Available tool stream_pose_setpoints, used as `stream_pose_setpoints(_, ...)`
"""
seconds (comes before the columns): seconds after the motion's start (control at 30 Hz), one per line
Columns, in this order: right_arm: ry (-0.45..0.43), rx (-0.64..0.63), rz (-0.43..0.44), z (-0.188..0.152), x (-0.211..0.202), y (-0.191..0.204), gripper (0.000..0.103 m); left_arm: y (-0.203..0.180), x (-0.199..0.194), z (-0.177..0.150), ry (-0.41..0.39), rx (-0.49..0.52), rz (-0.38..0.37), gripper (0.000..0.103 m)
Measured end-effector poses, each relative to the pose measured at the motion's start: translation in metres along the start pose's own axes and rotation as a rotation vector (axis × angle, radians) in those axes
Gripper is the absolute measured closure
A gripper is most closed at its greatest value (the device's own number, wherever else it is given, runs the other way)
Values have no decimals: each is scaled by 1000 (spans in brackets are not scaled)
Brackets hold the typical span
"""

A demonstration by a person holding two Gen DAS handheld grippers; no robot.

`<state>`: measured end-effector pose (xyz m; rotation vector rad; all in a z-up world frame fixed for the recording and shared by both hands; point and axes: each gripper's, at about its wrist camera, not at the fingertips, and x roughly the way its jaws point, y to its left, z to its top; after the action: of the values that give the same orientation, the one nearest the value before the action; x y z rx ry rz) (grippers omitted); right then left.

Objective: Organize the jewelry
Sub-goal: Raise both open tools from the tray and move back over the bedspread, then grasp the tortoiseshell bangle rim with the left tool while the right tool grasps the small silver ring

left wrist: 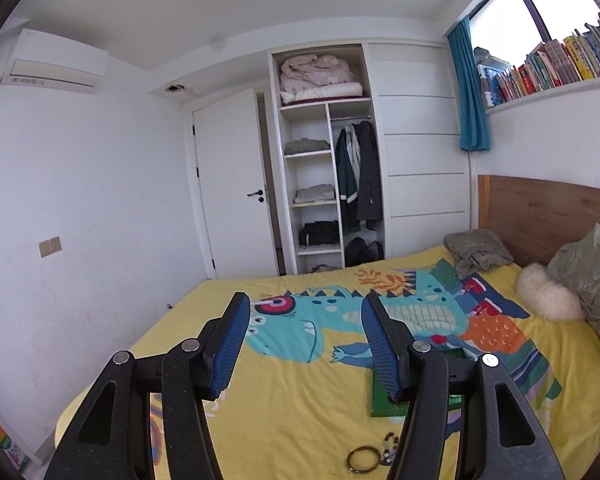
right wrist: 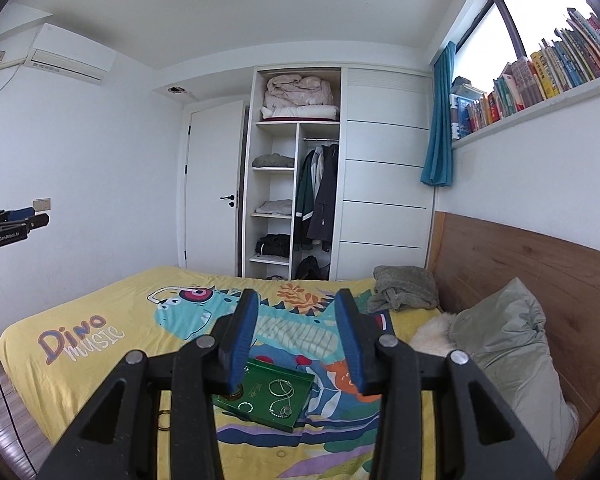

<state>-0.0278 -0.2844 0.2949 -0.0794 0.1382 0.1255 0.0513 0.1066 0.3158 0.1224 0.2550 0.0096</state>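
Note:
A green tray (right wrist: pixel 296 416) lies on the yellow dinosaur bedspread (right wrist: pixel 100 360). In it lie a silver necklace (right wrist: pixel 282 394), a small ring (right wrist: pixel 245 407) and a gold piece half hidden by my finger. My right gripper (right wrist: pixel 296 312) is open and empty, held above the tray. A bangle (right wrist: pixel 164 420) lies left of the tray. In the left wrist view the tray (left wrist: pixel 378 404) is partly hidden behind my open, empty left gripper (left wrist: pixel 304 312). A dark bangle (left wrist: pixel 364 458) and a beaded piece (left wrist: pixel 390 440) lie on the bedspread below it.
A grey pillow (right wrist: pixel 512 344), a white fluffy cushion (right wrist: pixel 430 336) and a folded grey garment (right wrist: pixel 406 288) lie by the wooden headboard (right wrist: pixel 520 264). An open wardrobe (right wrist: pixel 296 200) and a door stand behind. The left gripper (right wrist: pixel 12 228) shows at the far left.

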Motion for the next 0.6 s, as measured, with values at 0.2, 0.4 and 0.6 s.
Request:
stream_pose_setpoints(0.2,53,0,90,-39,37,13,65,-31,37,-63,113,0,-82,44)
stream_pose_setpoints(0.4,153,14,149,-85,83,18,65,-46,84,-119,233,50,-94,44)
stream_pose_setpoints(0.6,248,61,183,-133,127,8,65,-44,135,-186,388,11,-155,44)
